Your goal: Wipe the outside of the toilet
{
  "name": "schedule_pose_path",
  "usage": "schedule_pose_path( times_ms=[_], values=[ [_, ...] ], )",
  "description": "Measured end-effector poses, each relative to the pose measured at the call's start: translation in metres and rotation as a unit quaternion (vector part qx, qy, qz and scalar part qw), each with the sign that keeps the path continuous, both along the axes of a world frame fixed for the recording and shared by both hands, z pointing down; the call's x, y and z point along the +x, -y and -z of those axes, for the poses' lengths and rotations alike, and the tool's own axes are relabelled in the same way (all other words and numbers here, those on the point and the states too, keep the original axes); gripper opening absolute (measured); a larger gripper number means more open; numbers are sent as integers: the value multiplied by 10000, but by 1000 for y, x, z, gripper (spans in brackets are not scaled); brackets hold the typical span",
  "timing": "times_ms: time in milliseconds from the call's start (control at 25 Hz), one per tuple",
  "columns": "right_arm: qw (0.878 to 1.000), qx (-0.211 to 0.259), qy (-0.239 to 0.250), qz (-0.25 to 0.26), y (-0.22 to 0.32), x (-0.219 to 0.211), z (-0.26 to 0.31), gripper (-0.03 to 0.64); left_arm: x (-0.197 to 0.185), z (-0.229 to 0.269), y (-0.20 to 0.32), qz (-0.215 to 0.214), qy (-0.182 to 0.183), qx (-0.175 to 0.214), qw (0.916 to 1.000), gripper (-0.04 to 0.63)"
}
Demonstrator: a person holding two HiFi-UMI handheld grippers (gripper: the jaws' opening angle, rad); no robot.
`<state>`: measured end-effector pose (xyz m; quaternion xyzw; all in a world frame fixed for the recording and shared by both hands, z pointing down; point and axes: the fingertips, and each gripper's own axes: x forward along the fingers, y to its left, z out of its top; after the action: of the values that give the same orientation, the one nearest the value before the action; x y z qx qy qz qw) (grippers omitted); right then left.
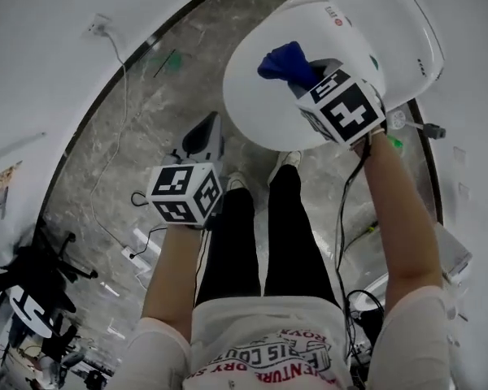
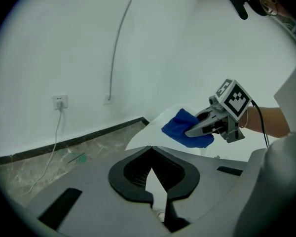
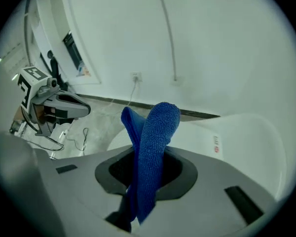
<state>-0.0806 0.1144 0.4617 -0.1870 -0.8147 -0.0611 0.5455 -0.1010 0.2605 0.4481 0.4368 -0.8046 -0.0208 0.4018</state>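
Observation:
The white toilet (image 1: 256,104) stands at the top right of the head view with its lid down. My right gripper (image 1: 311,78) hovers over the lid, shut on a blue cloth (image 1: 286,61) that sticks out ahead of the jaws. In the right gripper view the blue cloth (image 3: 155,142) rises from between the jaws and hides them, with the toilet lid (image 3: 246,137) behind. The left gripper view catches the right gripper (image 2: 191,131) and its cloth (image 2: 183,128) at the lid's edge (image 2: 160,120). My left gripper (image 1: 205,133) hangs left of the toilet over the floor, jaws together, holding nothing.
The floor (image 1: 146,120) is grey marbled stone with a dark baseboard along the curved white wall. A wall outlet (image 2: 60,101) has a cable running down. A power strip and loose cables (image 1: 132,254) lie at the left. The person's legs (image 1: 264,234) stand before the toilet.

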Motion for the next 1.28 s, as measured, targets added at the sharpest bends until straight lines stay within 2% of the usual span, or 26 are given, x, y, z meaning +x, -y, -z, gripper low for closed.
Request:
schedule_pose_path(
  times_ms=[200, 360, 480, 600, 680, 840, 960, 1080, 1200, 1280],
  values=[
    [9937, 154, 455, -1017, 123, 29, 30, 76, 9, 26, 130, -585, 198, 115, 9980, 6],
    [9799, 312, 953, -1722, 219, 57, 54, 77, 27, 41, 234, -1140, 358, 289, 9924, 6],
    [9579, 461, 1336, -2501, 293, 91, 69, 76, 43, 48, 299, -1516, 474, 333, 9867, 6],
    [9282, 317, 1668, -3312, 353, 125, 81, 77, 60, 53, 344, -1774, 541, 287, 9822, 6],
    [9132, 271, 1748, -3672, 385, 144, 83, 76, 67, 55, 366, -1917, 589, 266, 9793, 6],
    [8968, 446, 1619, -4093, 427, 174, 64, 77, 76, 47, 399, -2178, 626, 214, 9738, 6],
    [8872, 455, 1364, -4383, 436, 193, 30, 77, 86, 36, 420, -2453, 603, 216, 9673, 6],
    [8732, 614, 1302, -4656, 441, 204, 3, 77, 99, 23, 438, -2816, 554, 222, 9577, 6],
    [8594, 883, 1511, -4805, 445, 204, -8, 77, 109, 9, 451, -3189, 495, 196, 9463, 6],
    [8534, 904, 1597, -4878, 439, 203, -16, 77, 112, 2, 453, -3474, 442, 134, 9366, 6]
  ],
)
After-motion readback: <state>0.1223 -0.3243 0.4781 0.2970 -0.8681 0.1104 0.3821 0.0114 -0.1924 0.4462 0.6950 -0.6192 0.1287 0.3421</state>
